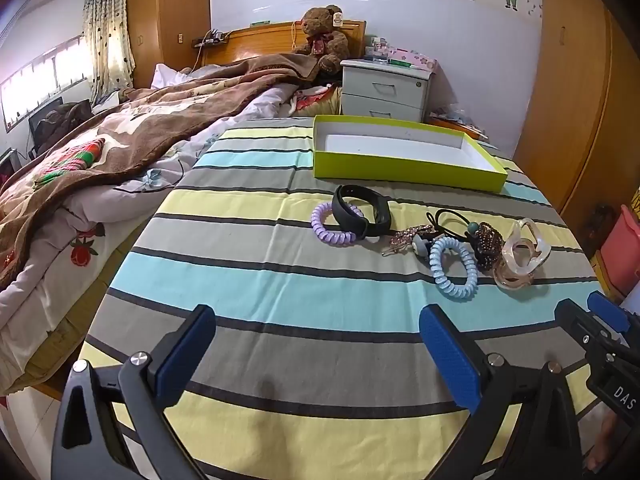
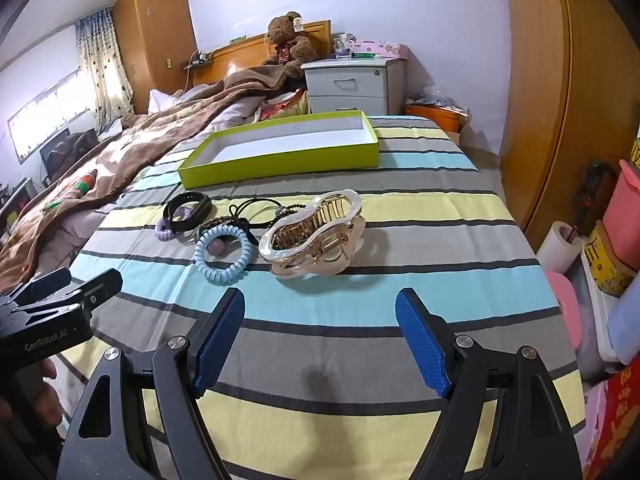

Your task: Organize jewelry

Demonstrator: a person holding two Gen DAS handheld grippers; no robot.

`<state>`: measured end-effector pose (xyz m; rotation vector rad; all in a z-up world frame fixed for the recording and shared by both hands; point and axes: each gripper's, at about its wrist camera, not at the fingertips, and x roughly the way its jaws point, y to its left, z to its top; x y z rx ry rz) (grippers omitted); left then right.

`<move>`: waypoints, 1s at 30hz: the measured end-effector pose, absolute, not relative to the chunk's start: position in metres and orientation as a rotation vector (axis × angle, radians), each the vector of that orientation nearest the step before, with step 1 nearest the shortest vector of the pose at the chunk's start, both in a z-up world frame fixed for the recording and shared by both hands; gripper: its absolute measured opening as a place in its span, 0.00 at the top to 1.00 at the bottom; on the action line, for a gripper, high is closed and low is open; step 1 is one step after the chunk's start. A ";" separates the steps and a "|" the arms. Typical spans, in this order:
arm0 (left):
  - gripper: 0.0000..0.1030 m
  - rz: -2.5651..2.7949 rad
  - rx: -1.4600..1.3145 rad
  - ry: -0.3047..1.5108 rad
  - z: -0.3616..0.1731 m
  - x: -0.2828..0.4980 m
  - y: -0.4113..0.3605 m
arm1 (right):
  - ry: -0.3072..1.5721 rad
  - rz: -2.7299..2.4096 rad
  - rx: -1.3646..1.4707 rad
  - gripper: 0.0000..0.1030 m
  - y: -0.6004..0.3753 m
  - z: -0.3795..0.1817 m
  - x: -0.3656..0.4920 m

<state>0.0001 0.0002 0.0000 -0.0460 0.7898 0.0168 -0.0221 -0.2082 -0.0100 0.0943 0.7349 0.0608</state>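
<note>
An open lime-green box (image 1: pixel 404 168) (image 2: pixel 280 162) with a white inside lies empty at the far side of the striped cloth. In front of it lie a purple coil hair tie (image 1: pixel 334 226) (image 2: pixel 165 229), a black wristband (image 1: pixel 362 210) (image 2: pixel 188 205), a rhinestone clip (image 1: pixel 404 236), a black elastic with a brown beaded piece (image 1: pixel 486 242), a blue coil hair tie (image 1: pixel 454 266) (image 2: pixel 222 256) and a clear claw clip (image 1: pixel 520 254) (image 2: pixel 314 236). My left gripper (image 1: pixel 318 332) is open and empty, short of the pile. My right gripper (image 2: pixel 320 324) is open and empty, just short of the claw clip.
The striped cloth (image 1: pixel 280 280) covers a table beside a bed with a brown blanket (image 1: pixel 120 136). A white nightstand (image 1: pixel 384 90) and teddy bear (image 1: pixel 324 36) stand behind. A wooden wardrobe (image 2: pixel 536 120) and pink bins (image 2: pixel 624 216) are at the right.
</note>
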 end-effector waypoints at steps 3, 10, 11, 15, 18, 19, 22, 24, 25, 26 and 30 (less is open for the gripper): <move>0.00 0.021 -0.032 0.794 0.000 0.001 0.000 | 0.731 0.057 0.080 0.24 -0.212 -0.011 -0.025; 0.00 0.015 -0.024 0.825 0.001 0.000 -0.006 | 0.726 0.055 0.090 0.24 -0.203 -0.004 -0.018; 0.00 0.015 -0.022 0.823 0.002 0.000 -0.007 | 0.720 0.054 0.090 0.24 -0.201 -0.003 -0.016; 0.01 0.017 -0.035 0.807 0.000 0.001 0.000 | 0.696 0.077 0.088 0.24 -0.209 -0.006 -0.023; 0.02 0.008 -0.047 0.809 0.000 0.000 0.001 | 0.698 0.080 0.080 0.24 -0.206 -0.006 -0.023; 0.02 0.008 -0.052 0.809 0.000 0.000 0.001 | 0.697 0.078 0.078 0.24 -0.205 -0.007 -0.023; 0.02 0.012 -0.053 0.812 0.000 0.000 0.002 | 0.702 0.084 0.077 0.24 -0.205 -0.007 -0.024; 0.02 0.014 -0.051 0.813 0.000 0.000 0.002 | 0.702 0.080 0.076 0.24 -0.203 -0.006 -0.025; 0.02 0.014 -0.053 0.812 0.000 -0.001 0.002 | 0.701 0.079 0.077 0.24 -0.203 -0.006 -0.025; 0.02 0.012 -0.055 0.812 0.000 -0.001 0.002 | 0.702 0.078 0.078 0.24 -0.202 -0.006 -0.025; 0.02 0.014 -0.053 0.812 -0.001 -0.002 0.002 | 0.703 0.073 0.077 0.24 -0.202 -0.005 -0.026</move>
